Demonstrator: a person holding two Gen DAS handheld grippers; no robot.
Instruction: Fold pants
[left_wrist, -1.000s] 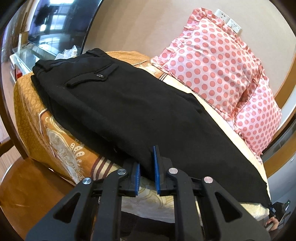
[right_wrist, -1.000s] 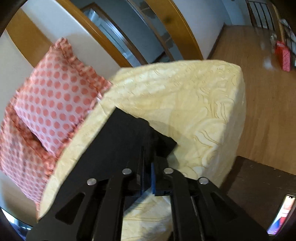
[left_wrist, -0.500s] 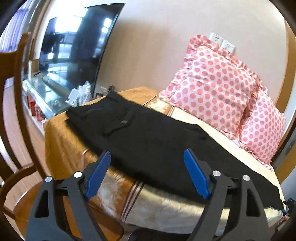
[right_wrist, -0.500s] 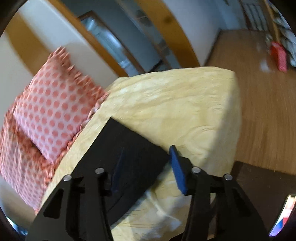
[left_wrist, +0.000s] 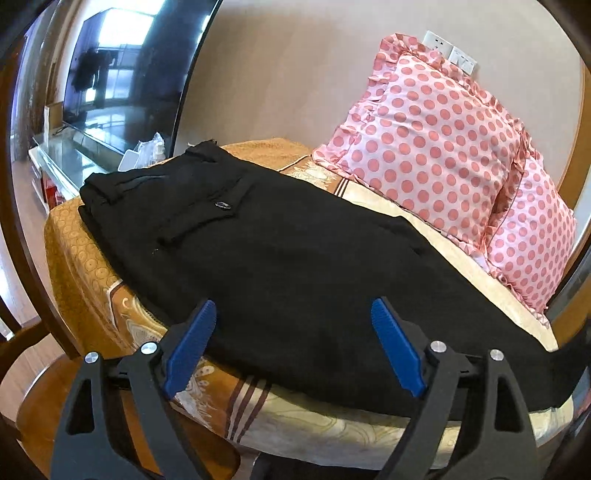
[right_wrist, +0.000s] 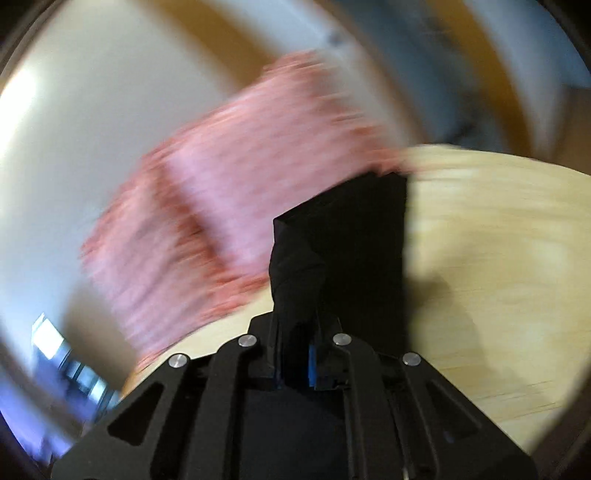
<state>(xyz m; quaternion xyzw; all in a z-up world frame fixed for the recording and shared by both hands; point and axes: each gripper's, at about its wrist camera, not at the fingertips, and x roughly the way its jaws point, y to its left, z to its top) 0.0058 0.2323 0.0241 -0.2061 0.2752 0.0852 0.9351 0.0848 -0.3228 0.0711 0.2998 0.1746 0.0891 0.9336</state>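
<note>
Black pants (left_wrist: 280, 258) lie lengthwise on the bed, waistband and back pocket at the far left, legs running to the right. My left gripper (left_wrist: 291, 350) is open, its blue pads spread over the pants' near edge and holding nothing. In the blurred right wrist view my right gripper (right_wrist: 299, 363) is shut on the pants' leg end (right_wrist: 343, 251), which is lifted off the yellow bedspread (right_wrist: 498, 258).
Two pink polka-dot pillows (left_wrist: 436, 147) lean on the wall behind the pants and show blurred in the right wrist view (right_wrist: 229, 192). A TV (left_wrist: 129, 74) and stand are at the far left. A wooden chair (left_wrist: 37, 387) stands below the bed's near edge.
My left gripper opened and let go of the pants' edge, then came closer. My right gripper opened, then shut on the leg end and is swinging it up fast.
</note>
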